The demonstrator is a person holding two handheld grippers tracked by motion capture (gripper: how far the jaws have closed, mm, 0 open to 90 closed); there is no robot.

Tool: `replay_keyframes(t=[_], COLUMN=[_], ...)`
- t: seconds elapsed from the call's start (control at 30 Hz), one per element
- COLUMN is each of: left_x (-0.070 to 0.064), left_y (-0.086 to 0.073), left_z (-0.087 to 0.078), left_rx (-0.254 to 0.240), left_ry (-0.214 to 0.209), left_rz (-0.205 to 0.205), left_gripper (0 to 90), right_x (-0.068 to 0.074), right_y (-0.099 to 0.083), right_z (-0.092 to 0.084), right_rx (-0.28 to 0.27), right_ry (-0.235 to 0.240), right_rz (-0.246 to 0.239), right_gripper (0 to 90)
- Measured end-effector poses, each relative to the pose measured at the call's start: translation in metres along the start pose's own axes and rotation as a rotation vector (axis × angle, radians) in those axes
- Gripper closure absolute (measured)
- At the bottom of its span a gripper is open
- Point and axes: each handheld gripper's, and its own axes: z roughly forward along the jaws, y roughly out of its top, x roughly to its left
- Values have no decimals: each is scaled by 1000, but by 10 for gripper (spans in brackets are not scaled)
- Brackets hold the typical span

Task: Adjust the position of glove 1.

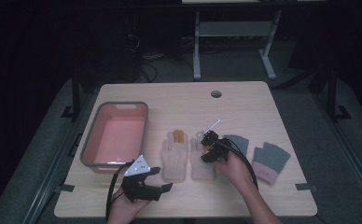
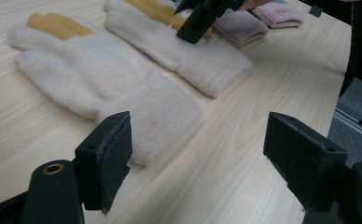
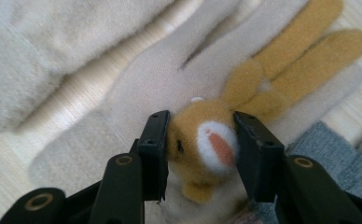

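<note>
We clamp right tongs (image 3: 200, 156) on right cream glove (image 1: 202, 161) beside pink bin (image 1: 115, 135); fingers point away. Left tongs (image 2: 195, 163) gape, idle.

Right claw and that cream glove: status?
Right claw pinching cream glove at its orange patch. Left claw open, idle near other glove. Nothing in the way.

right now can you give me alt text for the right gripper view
The right gripper has its two black fingers pinching the tan animal face sewn on the back of a cream glove lying flat on the wooden table. A second cream glove lies beside it, a grey glove at the other side.
</note>
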Motion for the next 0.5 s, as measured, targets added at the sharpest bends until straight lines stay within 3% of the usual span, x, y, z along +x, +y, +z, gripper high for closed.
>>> replay_keyframes(t=[0.5], left_x=[-1], left_y=[0], left_z=[0], left_rx=[-3], left_ry=[-6], left_rz=[-9], left_gripper=[235], right_x=[5], right_y=[3], right_z=[-20], right_rx=[-53], right_ry=[22], right_rz=[10], right_gripper=[580])
